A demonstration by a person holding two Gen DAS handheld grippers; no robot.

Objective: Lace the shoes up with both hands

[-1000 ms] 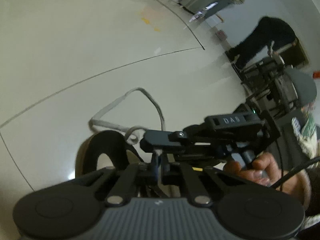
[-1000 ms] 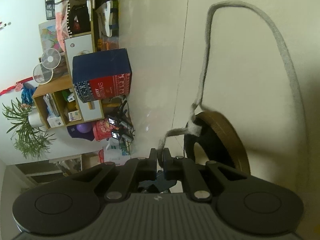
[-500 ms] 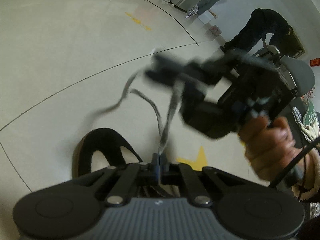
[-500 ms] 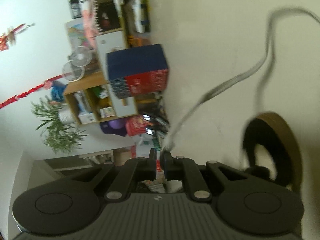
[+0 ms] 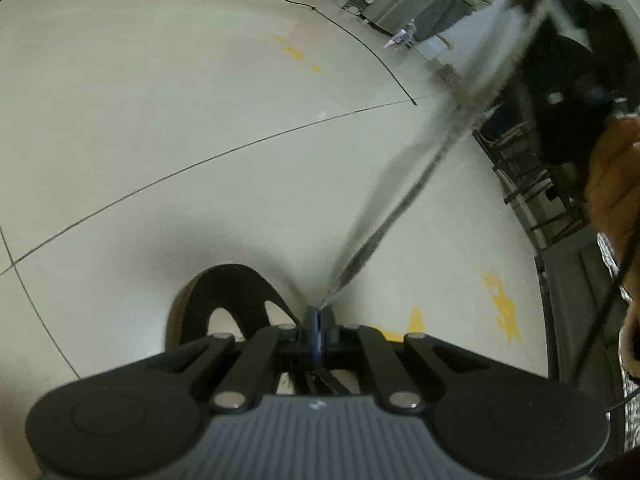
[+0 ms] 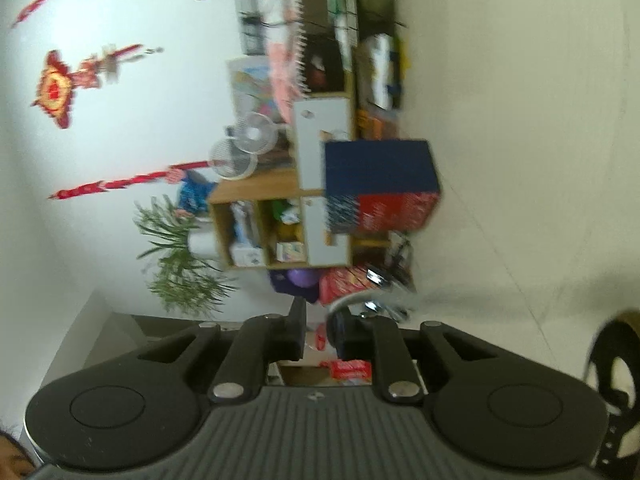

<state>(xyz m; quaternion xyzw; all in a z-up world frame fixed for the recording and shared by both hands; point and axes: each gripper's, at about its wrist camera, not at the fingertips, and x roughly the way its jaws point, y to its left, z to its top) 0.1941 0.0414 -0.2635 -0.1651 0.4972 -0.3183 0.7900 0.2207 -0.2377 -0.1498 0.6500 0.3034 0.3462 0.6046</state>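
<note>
Underfoot, pale tiled floor; cluttered wooden shelf against white wall.

Right claw: black, fingers parted with a clear gap; a blurred pale strand curls over the right finger, grip unclear. Shoe: black with tan sole, at the right edge on the pale floor. Box: navy and red, beside a wooden shelf unit. Two small fans on the shelf. Potted plant beside it. Red hanging ornament on the white wall.
</note>
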